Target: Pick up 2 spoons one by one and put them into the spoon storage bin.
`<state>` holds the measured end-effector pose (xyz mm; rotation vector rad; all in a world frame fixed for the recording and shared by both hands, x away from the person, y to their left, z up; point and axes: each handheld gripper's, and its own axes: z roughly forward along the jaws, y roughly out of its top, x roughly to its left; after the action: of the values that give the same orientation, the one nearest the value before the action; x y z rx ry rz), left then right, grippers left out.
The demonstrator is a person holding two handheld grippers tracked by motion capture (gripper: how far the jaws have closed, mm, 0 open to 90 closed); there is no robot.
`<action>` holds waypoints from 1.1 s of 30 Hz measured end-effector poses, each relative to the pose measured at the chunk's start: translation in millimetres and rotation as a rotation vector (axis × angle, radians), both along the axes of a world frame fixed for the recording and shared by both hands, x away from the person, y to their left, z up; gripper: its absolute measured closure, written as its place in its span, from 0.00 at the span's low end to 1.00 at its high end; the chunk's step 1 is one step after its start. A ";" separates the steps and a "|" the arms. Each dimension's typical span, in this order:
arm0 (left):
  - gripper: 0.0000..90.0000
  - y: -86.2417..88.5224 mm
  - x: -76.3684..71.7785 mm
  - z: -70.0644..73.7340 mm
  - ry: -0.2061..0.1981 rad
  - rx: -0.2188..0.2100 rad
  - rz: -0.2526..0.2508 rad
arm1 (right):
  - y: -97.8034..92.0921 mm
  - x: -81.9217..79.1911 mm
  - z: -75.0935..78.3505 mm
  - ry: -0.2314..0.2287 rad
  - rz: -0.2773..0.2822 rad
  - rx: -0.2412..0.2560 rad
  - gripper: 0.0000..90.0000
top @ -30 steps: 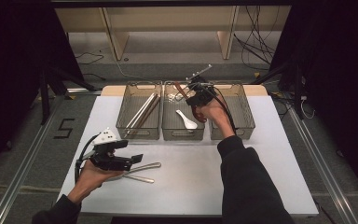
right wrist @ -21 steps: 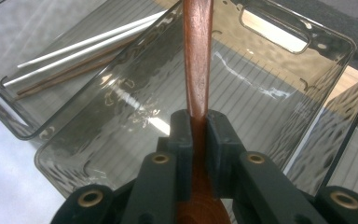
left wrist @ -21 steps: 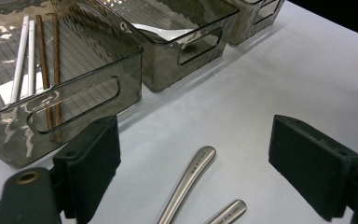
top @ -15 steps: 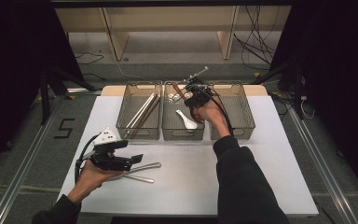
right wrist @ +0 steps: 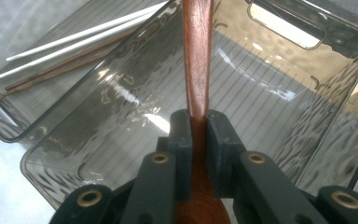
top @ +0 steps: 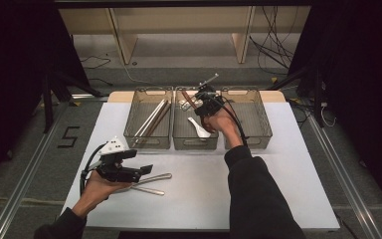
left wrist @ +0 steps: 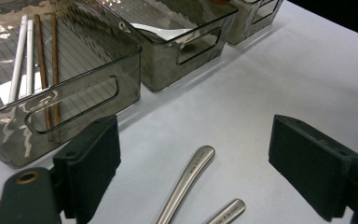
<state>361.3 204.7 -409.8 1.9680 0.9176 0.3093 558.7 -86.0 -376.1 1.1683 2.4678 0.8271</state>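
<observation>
Compared with a second ago, we see our right hand-held gripper (top: pixel 202 97) has travelled a little farther back over the middle bin (top: pixel 195 143), and it stays clamped on the wooden spoon (right wrist: pixel 197 56), whose reddish handle runs straight up between the two pads in the right gripper view. The spoon now hangs above the bin's clear ribbed floor rather than resting on it, so we judge the sorting step to be close to a drop: the piece is over its compartment but not yet let go. A white spoon (top: pixel 198 126) already lies in that same bin, and the left bin (top: pixel 147 142) holds white and brown chopsticks (top: pixel 151 119); the right bin (top: pixel 246 142) looks bare from above. Our left hand-held gripper (left wrist: pixel 193 168) has barely shifted; its jaws stand wide apart, low over the counter (top: pixel 278 174), straddling the handles of two metal utensils (top: pixel 151 183) that lie side by side and untouched, so those seem to be next in line. The counter is a plain white sheet, matte and uncluttered apart from the three smoky plastic bins set in a row along its far edge. Around it the room is dark, with grey floor, metal rails on either side, a floor mark shaped like a five (top: pixel 70 137) at the left, pale wooden shelving (top: pixel 179 30) behind and loose cables (top: pixel 278 50) at the back right.
</observation>
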 end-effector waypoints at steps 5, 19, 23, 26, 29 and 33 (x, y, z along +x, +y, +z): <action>0.18 -0.5 0.2 -0.5 0.003 0.004 -0.002 | 1.4 -1.1 -1.7 -0.002 0.004 -0.001 0.91; 0.18 -0.9 0.0 -0.5 0.001 0.008 -0.003 | 7.4 -1.3 -7.4 0.006 0.015 -0.010 0.88; 0.18 -0.6 0.1 -0.7 0.002 0.010 -0.003 | 7.0 -2.0 -4.8 0.002 0.013 -0.004 0.79; 0.18 -0.7 0.1 -1.0 0.001 0.010 -0.002 | 3.5 -3.4 -1.8 -0.001 0.008 0.001 0.74; 0.18 -0.4 0.5 -1.3 0.007 0.012 0.002 | -2.7 -7.3 4.3 -0.002 0.007 0.020 0.68; 0.18 -0.8 0.9 -1.8 0.011 0.015 0.003 | -9.2 -16.1 11.8 -0.001 0.026 0.041 0.61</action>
<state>362.2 203.9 -411.6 1.9836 0.9283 0.3080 542.5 -95.2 -364.4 1.1514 2.4808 0.8888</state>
